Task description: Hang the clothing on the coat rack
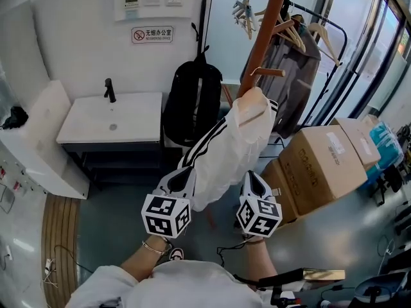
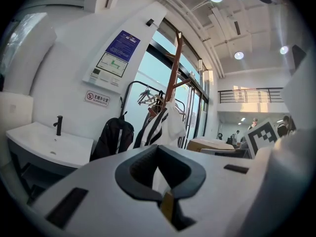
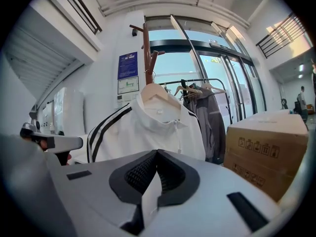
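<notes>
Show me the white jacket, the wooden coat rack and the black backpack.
white jacket [image 1: 234, 143], head view, its body fabric.
wooden coat rack [image 1: 266, 27], head view, its upright pole.
black backpack [image 1: 192, 104], head view, its front panel.

The white jacket [image 1: 231, 143] — black stripes down its sleeve — sits on a wooden hanger [image 3: 157, 91], collar end high beside the brown coat rack [image 1: 268, 27] pole, hem drawn out low.

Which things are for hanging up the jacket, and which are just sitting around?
For the job: white jacket, wooden hanger, coat rack, left gripper and right gripper, both pinching it.
Just sitting around: black backpack, sink, cardboard boxes, grey coat.
</notes>
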Demonstrator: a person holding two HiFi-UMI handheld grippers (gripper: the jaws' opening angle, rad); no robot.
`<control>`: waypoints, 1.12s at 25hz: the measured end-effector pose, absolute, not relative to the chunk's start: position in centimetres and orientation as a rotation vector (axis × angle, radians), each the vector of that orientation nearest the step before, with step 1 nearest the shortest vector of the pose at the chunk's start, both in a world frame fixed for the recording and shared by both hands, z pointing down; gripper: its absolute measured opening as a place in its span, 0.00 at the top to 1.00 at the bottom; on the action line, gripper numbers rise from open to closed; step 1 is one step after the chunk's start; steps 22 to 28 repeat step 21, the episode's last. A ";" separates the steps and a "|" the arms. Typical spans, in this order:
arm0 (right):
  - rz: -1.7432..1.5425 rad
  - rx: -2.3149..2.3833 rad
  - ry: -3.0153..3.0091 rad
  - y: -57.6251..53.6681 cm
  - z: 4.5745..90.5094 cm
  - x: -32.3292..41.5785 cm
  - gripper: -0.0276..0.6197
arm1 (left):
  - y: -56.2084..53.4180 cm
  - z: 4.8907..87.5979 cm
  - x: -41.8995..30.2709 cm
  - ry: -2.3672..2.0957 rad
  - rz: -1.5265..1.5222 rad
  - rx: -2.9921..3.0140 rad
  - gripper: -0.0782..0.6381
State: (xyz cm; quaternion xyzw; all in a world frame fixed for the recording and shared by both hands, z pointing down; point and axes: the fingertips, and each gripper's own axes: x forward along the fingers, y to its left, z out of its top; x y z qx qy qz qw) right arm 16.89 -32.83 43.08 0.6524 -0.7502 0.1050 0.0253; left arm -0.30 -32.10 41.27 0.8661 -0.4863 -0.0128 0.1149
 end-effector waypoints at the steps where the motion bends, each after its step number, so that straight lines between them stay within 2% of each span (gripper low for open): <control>1: 0.315 2.022 -2.313 -32.8 42.9 17.2 0.92 | -32.1 41.4 0.0 -1.417 -0.036 2.540 0.88; 28: 0.275 2.022 -2.265 -33.0 43.0 19.2 0.92 | -32.9 41.7 1.7 -1.411 -0.031 2.552 0.88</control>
